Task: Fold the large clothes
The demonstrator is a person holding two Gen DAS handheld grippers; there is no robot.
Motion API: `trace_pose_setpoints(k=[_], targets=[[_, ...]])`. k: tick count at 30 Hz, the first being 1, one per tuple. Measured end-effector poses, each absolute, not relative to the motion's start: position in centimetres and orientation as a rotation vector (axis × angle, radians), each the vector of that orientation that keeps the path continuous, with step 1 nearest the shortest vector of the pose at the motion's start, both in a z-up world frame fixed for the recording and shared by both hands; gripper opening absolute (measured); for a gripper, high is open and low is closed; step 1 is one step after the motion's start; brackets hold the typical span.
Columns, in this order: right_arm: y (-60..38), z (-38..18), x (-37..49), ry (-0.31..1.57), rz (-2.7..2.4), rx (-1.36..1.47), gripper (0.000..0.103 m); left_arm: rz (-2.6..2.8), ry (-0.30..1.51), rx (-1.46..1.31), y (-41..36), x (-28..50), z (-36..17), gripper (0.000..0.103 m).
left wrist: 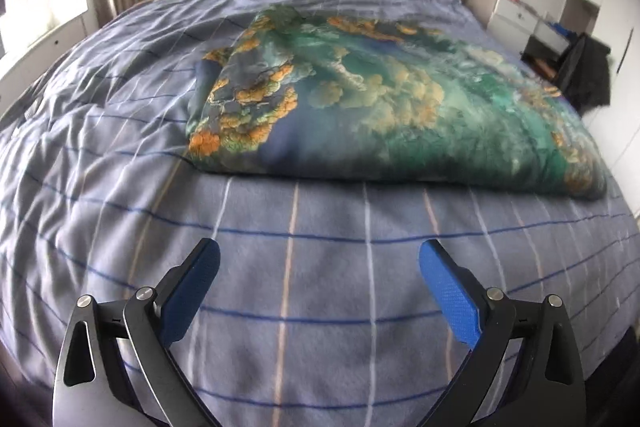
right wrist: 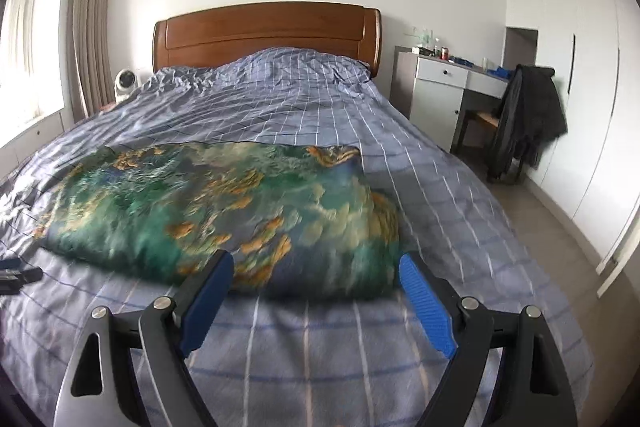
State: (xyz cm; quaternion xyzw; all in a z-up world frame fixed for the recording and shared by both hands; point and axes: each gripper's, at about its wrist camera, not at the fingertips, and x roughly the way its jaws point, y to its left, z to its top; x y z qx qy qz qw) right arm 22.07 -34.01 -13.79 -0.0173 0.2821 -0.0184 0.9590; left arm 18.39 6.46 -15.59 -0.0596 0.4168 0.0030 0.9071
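Note:
A large green, blue and orange patterned cloth point(left wrist: 384, 107) lies folded into a thick flat bundle on the bed; it also shows in the right wrist view point(right wrist: 224, 215). My left gripper point(left wrist: 320, 259) is open and empty, above the bedspread a short way in front of the bundle's near edge. My right gripper point(right wrist: 316, 267) is open and empty, its fingertips at the bundle's near right edge. The tip of the left gripper point(right wrist: 20, 275) shows at the left edge of the right wrist view.
The bed point(right wrist: 460, 207) has a blue checked cover and a wooden headboard point(right wrist: 264, 31). A white fan point(right wrist: 126, 83) stands at the far left. A desk point(right wrist: 444, 87) and a chair with a dark jacket point(right wrist: 528, 119) stand to the right, by white wardrobes.

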Motion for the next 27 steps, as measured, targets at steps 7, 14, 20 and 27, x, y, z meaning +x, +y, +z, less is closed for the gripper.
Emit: trace_pose_setpoints(k=[7, 14, 20, 27], targets=[[-33.6, -14.8, 20.0, 0.565, -0.031, -0.039, 0.094, -0.040, 0.826, -0.103, 4.8, 17.0, -15.0, 0.100], [-34.5, -15.9, 19.9, 0.607, -0.015, 0.036, 0.103, -0.075, 0.868, -0.082, 4.3, 17.5, -13.9, 0.102], [-36.0, -16.2, 19.7, 0.628, -0.007, 0.122, 0.103, -0.220, 0.853, -0.099, 2.3, 19.9, -11.8, 0.102], [-37.9, -16.7, 20.4, 0.661, 0.005, 0.187, 0.103, -0.259, 0.770, -0.011, -1.9, 29.0, -7.4, 0.102]])
